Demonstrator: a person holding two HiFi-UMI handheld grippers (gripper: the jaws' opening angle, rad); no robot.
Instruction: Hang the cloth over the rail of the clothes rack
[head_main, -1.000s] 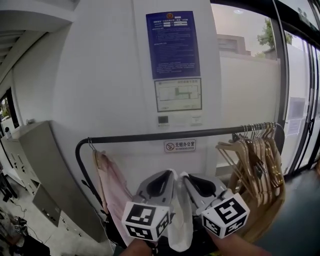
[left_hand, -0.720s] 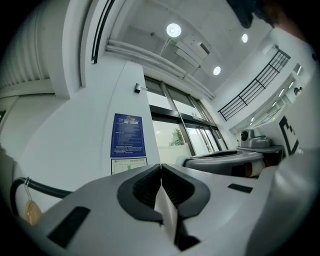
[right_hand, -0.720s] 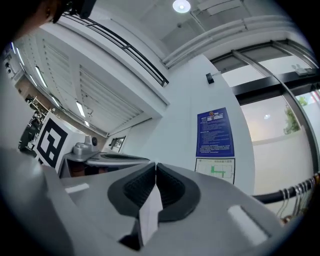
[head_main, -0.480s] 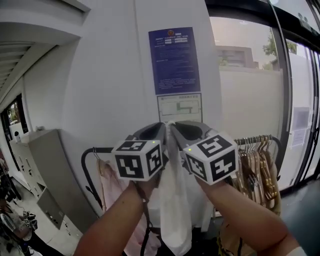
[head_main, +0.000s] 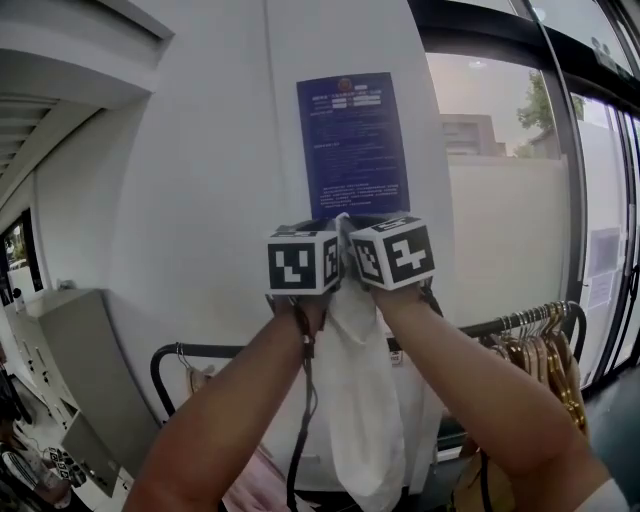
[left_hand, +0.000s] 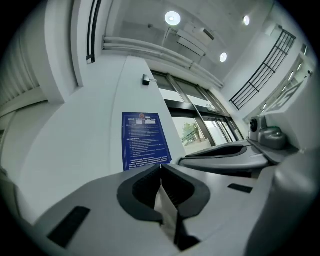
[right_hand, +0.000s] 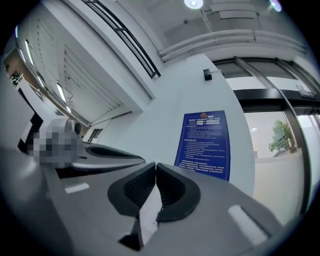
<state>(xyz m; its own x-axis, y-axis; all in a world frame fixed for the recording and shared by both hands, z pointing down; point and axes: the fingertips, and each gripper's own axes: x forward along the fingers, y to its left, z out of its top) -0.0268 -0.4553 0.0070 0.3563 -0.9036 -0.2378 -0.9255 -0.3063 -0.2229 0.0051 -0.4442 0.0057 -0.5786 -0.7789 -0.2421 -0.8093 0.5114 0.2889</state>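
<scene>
Two hand-held grippers, side by side & nearly touching, held up at about the level of a wall notice. The L gripper is clenched on a thin fold of white cloth. The R gripper is pinched shut on the same fabric. The cloth hangs from both in a long narrow bunch between the person's forearms, its lower part draping down in front of the rail, not yet over it.

Handling, as a guess: the fabric looks thin, light & limp w/ no stiffness, so it will sag and fold wherever it's unsupported. Best held by the top edge, as now. W/ the two pinch points this close, it hangs gathered rather than spread.

Surface: the rail is a slim dark round bar w/ a curved end at left. It's prob. smooth, so a light cloth could slip off if draped unevenly. Wooden hangers crowd the right end; the mid stretch behind the cloth is hidden.

Room: a curved white wall w/ a blue notice, tall windows at right, and a grey cabinet at left.
</scene>
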